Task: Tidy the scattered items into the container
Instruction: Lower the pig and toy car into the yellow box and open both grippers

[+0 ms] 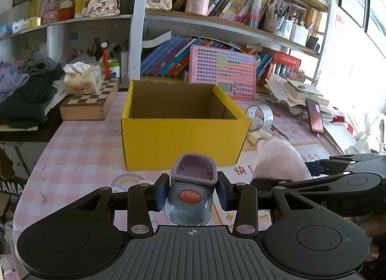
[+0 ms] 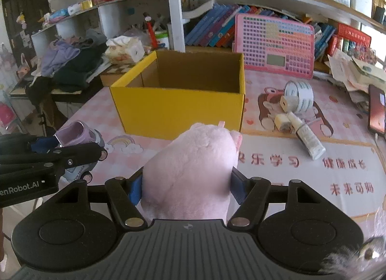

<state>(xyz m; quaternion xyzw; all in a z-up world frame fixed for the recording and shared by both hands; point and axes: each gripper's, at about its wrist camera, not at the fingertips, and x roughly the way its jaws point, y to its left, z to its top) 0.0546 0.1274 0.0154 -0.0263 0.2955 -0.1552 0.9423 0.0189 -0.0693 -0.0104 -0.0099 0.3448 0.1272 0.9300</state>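
Note:
An open yellow cardboard box [image 1: 183, 140] stands on the pink checked tablecloth, straight ahead; it also shows in the right wrist view [image 2: 178, 111], and its inside looks empty. My left gripper [image 1: 191, 192] is shut on a grey toy truck with a purple bed [image 1: 190, 193], held in front of the box. My right gripper [image 2: 187, 186] is shut on a pink plush toy [image 2: 193, 171], just right of the left gripper. The plush shows in the left wrist view [image 1: 277, 161], the truck in the right wrist view [image 2: 79, 140].
A tape roll [image 2: 299, 96], a white tube [image 2: 306, 135] and a small block [image 2: 282, 120] lie right of the box. A pink keyboard toy [image 2: 275, 46] leans behind. A phone [image 2: 376, 111] lies far right. A chessboard box [image 1: 89, 101], tissues and clothes sit left.

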